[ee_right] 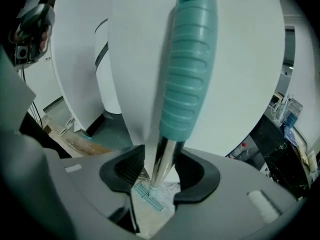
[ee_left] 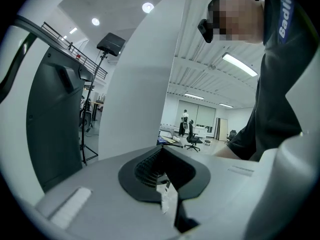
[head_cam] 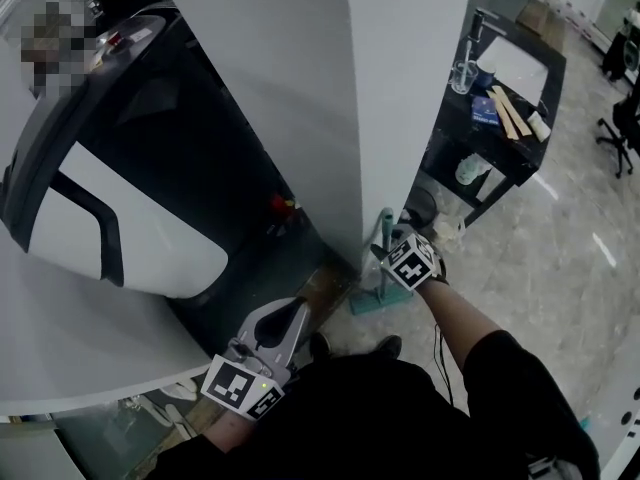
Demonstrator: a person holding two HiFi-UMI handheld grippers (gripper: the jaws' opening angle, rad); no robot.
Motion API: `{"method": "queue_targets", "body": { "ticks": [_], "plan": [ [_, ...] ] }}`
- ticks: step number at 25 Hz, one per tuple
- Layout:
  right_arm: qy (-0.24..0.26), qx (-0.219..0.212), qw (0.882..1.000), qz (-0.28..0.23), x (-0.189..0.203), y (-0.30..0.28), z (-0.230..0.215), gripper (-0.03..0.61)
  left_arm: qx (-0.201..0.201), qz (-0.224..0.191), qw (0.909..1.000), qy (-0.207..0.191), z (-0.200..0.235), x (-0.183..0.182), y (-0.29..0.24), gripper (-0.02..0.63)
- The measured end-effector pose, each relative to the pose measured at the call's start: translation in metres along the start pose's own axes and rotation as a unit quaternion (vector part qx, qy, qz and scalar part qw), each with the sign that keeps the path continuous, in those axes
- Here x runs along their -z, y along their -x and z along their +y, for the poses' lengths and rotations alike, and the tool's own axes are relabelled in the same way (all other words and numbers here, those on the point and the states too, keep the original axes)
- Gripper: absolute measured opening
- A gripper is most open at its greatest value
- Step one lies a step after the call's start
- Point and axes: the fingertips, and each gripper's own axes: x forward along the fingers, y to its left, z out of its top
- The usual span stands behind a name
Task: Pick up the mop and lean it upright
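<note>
The mop stands upright against the white column (head_cam: 400,98). Its teal handle grip (head_cam: 386,230) (ee_right: 187,69) is at the top and its teal head (head_cam: 368,298) (ee_right: 147,199) rests on the floor. My right gripper (head_cam: 388,253) (ee_right: 159,171) is at the handle, with the metal shaft (ee_right: 161,159) between its jaws just below the grip. A gap shows between the left pad and the shaft, so the jaws are open around it. My left gripper (head_cam: 290,313) (ee_left: 161,156) hangs low on the left, away from the mop. Its jaws are together and empty.
A large black-and-white machine (head_cam: 120,198) fills the left, close behind the column. A white rounded tabletop (head_cam: 60,348) lies at the lower left. A black shelf cart (head_cam: 500,118) with bottles and small items stands right of the column. Office chairs (head_cam: 620,118) sit at the far right.
</note>
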Motion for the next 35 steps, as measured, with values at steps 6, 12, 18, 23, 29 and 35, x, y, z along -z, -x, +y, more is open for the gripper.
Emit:
{"method": "queue_targets", "body": {
  "ticks": [6,12,18,23,29,35],
  "plan": [
    [0.002,-0.012,1.000,0.023,0.016,-0.011,0.004,0.359,-0.008,0.000,1.0000,0.006,0.013,0.000,0.005,0.020],
    [-0.011,0.003,1.000,0.026,0.023,-0.006,-0.003,0.379,0.002,0.001,1.0000,0.008,0.020,-0.002,0.005,0.020],
    [-0.043,0.045,0.998,0.027,0.034,0.025,-0.006,0.377,0.043,-0.010,0.9990,0.010,0.023,-0.007,0.002,0.020],
    [-0.083,0.090,0.992,0.026,0.043,0.059,0.003,0.374,0.093,-0.025,0.9953,0.009,0.023,-0.012,0.006,0.020],
    [-0.132,0.151,0.979,0.022,0.052,0.096,0.030,0.370,0.163,-0.038,0.9858,0.016,0.019,-0.010,0.014,0.020],
    [-0.172,0.207,0.963,0.012,0.055,0.131,0.071,0.338,0.235,-0.026,0.9707,0.040,0.008,0.010,0.021,0.020]
  ]
}}
